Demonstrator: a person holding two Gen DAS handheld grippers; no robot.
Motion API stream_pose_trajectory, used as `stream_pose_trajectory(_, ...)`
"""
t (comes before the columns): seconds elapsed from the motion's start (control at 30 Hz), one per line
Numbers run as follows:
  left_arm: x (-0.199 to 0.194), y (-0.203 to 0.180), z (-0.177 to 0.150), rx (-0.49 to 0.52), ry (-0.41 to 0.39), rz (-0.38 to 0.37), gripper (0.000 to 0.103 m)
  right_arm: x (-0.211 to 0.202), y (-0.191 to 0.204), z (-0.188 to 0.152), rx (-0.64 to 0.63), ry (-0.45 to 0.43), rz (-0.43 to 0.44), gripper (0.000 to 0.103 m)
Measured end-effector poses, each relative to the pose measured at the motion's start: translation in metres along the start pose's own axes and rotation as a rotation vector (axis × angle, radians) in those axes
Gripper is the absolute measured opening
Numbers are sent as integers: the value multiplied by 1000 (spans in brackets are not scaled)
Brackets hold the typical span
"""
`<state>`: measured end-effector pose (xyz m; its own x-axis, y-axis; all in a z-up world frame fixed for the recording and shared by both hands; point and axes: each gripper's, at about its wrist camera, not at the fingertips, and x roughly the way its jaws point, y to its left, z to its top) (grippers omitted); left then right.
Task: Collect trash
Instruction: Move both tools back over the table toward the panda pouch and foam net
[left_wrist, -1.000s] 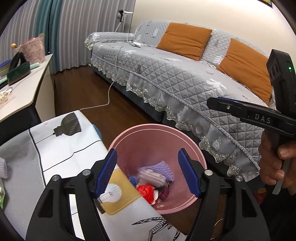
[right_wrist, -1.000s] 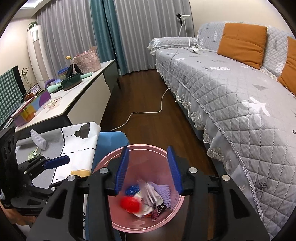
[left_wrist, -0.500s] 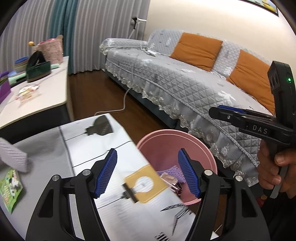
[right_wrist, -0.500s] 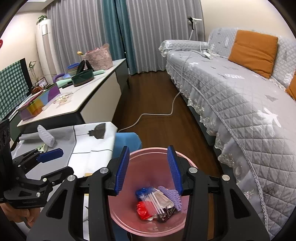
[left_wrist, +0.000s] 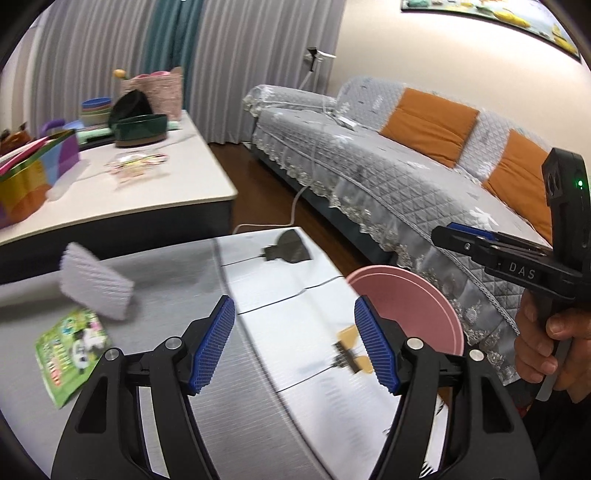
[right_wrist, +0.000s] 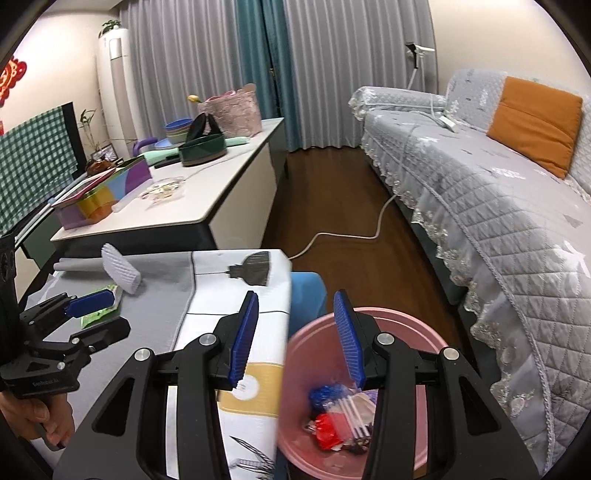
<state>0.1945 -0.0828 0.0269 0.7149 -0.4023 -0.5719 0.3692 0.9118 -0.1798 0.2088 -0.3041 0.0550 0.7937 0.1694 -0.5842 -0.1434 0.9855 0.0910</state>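
Note:
My left gripper (left_wrist: 295, 332) is open and empty over the cloth-covered table (left_wrist: 280, 369). A white foam net sleeve (left_wrist: 96, 286) and a green snack packet (left_wrist: 70, 350) lie on the table, left of and ahead of its fingers. The pink bin (left_wrist: 413, 306) stands past the table's right edge. My right gripper (right_wrist: 295, 339) is open with nothing between its pads, straddling the table edge and the pink bin (right_wrist: 406, 321). Mixed trash (right_wrist: 340, 417) lies in the bin. In the right wrist view my left gripper (right_wrist: 92, 306) hovers by the green packet (right_wrist: 99, 314) and the foam sleeve (right_wrist: 122, 273).
A grey quilted sofa (right_wrist: 480, 192) with orange cushions (right_wrist: 535, 122) runs along the right. A long white side table (right_wrist: 192, 192) behind carries boxes and bowls. A white cable (right_wrist: 351, 236) crosses the wood floor. A blue seat (right_wrist: 306, 291) stands between table and bin.
Both views have swung left, away from the bin and over the table. The foam sleeve and green packet have come into the left wrist view. Both grippers stay open.

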Motion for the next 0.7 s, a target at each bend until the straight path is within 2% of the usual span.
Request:
stream_pose_trajectory(0.27,-21,52,-12,-51,-10,65,66,16,43,-4,-49,-11,51,43)
stream_pose_trajectory(0.53,-44,118,-30,-134,-5,164,66,28,85,-11,-79,-15,132,43)
stream_pose_trajectory(0.7,-45,152,-43,-169,48,260,66,32,112,-7,-117,-17,192,43)
